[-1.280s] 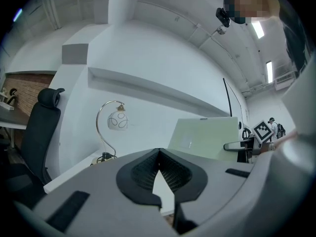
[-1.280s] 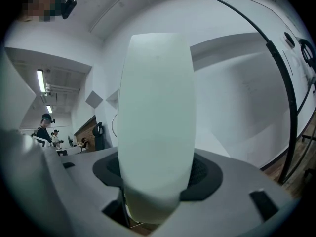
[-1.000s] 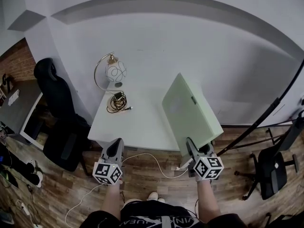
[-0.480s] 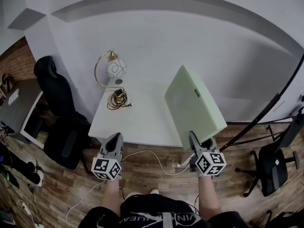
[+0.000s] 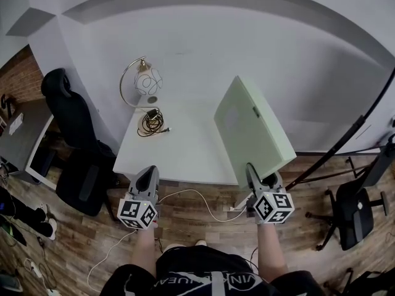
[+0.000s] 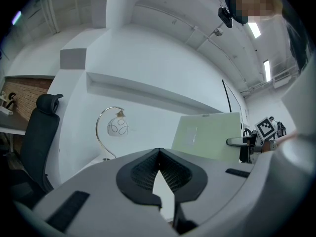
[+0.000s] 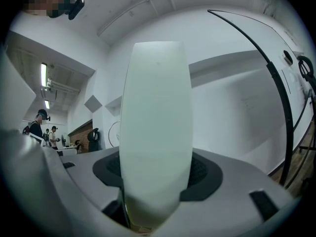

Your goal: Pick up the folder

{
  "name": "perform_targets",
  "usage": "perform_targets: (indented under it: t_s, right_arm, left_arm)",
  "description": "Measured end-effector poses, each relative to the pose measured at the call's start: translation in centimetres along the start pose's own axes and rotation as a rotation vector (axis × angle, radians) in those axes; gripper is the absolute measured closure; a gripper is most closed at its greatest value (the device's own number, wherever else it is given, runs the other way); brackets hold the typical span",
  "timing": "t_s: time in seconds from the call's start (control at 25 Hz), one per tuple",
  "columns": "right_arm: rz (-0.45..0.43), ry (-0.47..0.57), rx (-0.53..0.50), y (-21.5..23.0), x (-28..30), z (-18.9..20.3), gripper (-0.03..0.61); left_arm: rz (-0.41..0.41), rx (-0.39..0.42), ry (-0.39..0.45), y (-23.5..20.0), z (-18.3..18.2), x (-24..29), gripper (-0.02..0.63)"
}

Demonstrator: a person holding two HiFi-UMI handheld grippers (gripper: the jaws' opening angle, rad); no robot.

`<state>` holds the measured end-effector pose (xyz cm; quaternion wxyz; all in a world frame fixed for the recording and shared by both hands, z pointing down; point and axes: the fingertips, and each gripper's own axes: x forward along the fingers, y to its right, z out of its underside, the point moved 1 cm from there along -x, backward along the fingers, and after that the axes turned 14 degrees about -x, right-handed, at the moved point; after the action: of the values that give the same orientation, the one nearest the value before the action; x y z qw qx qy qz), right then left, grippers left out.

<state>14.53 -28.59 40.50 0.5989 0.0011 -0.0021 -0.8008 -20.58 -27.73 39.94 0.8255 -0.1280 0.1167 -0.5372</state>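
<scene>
Folder [image 5: 250,134]: pale green, flat, stood up on edge and leaning, over the right end of the surface [image 5: 179,156]. Its near lower corner is in the right tool [image 5: 258,179]. Its far top edge rises above the back of the surface, against the wall [image 5: 247,48]. A small dark tab sits near its upper edge. Cannot tell whether its lower edge rests on the surface or hangs just clear of it.

Right tool: jaws clamped on the folder, one pad on each face. The folder's edge fills the middle of the right gripper view.

Left tool [image 5: 147,180]: jaws together at the tips, nothing between them. It is held off the near left edge of the surface, well apart from the folder.

Surface: white, rectangular, mostly bare.
- Far left corner of the surface: lamp [image 5: 148,85] with an arched gold stem and a round white shade.
- Just in front of the lamp, on the surface: coiled cable [image 5: 151,125].

Room, placed from the surface:
- Left of it: black office chair [image 5: 77,147]; beyond that a grey desk [image 5: 24,134] and a strip of brick wall [image 5: 18,79].
- Right of it: a black curved pole [image 5: 345,147] and a second black chair [image 5: 352,211].
- Below and in front of it: wood plank floor [image 5: 74,239], with a white cord [image 5: 197,202] trailing across it near the front edge.
- Behind it: the plain white wall, with a raised ledge high up.
</scene>
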Motion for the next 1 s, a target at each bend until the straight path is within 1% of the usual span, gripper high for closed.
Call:
perform_targets:
  t_s: [1.0]
  right_arm:
    - [0.053,0.018,0.048,1.6,-0.9,0.3,0.284]
  left_arm:
    - [0.008,0.002,-0.018,0.6,0.6,0.6,0.600]
